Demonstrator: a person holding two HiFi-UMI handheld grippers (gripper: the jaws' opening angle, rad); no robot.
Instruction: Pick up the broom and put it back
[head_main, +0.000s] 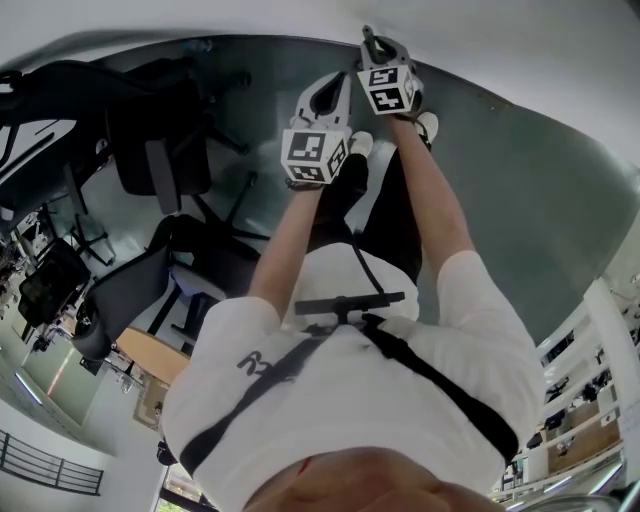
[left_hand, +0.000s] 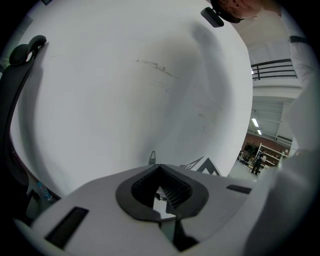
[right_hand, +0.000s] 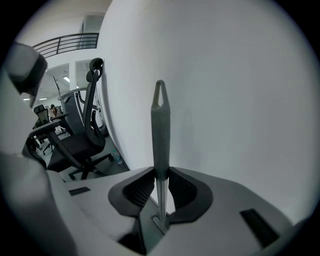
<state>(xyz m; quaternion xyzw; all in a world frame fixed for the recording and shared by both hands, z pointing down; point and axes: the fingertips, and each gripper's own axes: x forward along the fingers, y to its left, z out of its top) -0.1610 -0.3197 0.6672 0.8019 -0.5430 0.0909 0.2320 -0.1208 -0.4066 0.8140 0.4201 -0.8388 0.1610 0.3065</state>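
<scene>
Gripping broom handle (right_hand: 160, 125) in right tool (right_hand: 160, 172), left tool (left_hand: 159, 166) clenched on nothing, white wall (left_hand: 125, 95) ahead

a plain white wall (right_hand: 235, 75) meets a dark grey floor (head_main: 530, 190), with black office chairs (head_main: 160, 150) nearby.

Beneath me is a smooth grey floor (head_main: 530, 200) that runs up to a white wall (right_hand: 225, 90). My shoes (head_main: 361, 144) stand on it. To my left, black office chairs (head_main: 158, 140) rest on their wheeled bases, and what looks like a small bottle (right_hand: 117, 159) sits at the wall's foot.
</scene>
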